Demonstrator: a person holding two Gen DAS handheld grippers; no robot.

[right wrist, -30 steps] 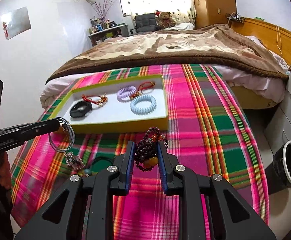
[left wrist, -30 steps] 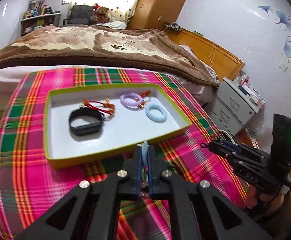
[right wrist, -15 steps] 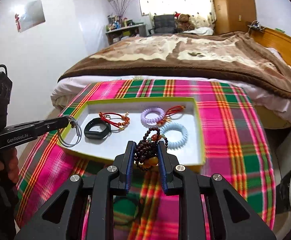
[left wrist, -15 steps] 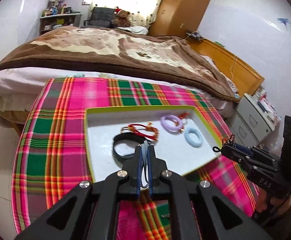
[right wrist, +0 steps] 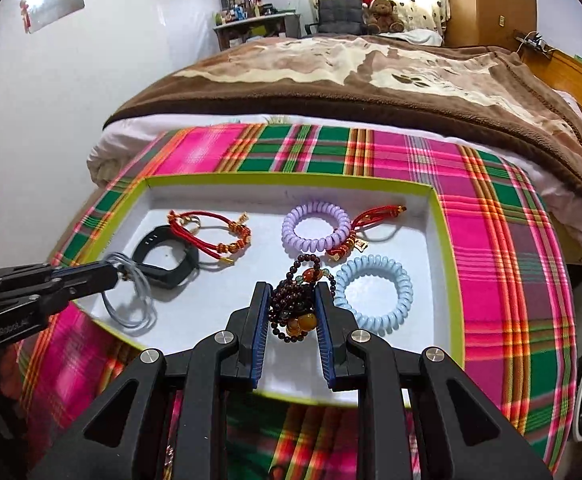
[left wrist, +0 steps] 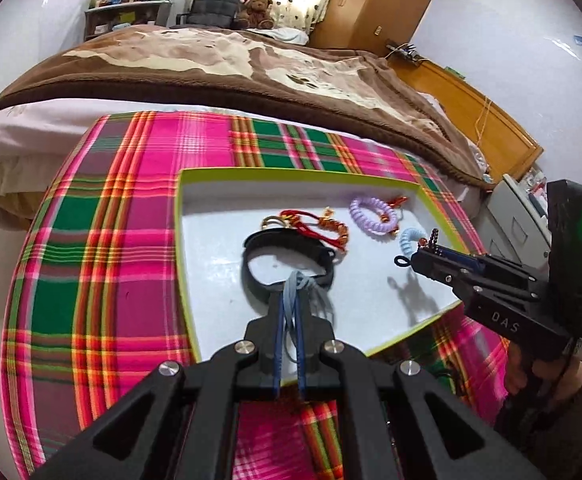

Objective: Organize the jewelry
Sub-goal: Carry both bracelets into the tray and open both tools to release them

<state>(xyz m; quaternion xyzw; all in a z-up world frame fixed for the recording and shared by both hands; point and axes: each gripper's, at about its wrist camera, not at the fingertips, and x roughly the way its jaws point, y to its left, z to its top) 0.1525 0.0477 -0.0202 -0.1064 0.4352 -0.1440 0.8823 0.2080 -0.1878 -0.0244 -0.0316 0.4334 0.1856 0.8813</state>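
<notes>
A dark bead bracelet (right wrist: 299, 304) is squeezed by the right gripper (right wrist: 293, 312) over the tray (right wrist: 291, 179). At 9 o'clock, thin gray rings (right wrist: 131, 292) are pinched by the left gripper (right wrist: 115, 274), beside the black band (right wrist: 167, 258). Farther off lie blue (right wrist: 375, 294) and purple coil ties (right wrist: 317, 231), then the bed (right wrist: 371, 68).

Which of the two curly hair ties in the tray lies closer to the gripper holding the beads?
The pale blue hair tie: it lies just right of the right gripper and its dark bead bracelet. The purple hair tie lies farther back in the tray.
</notes>
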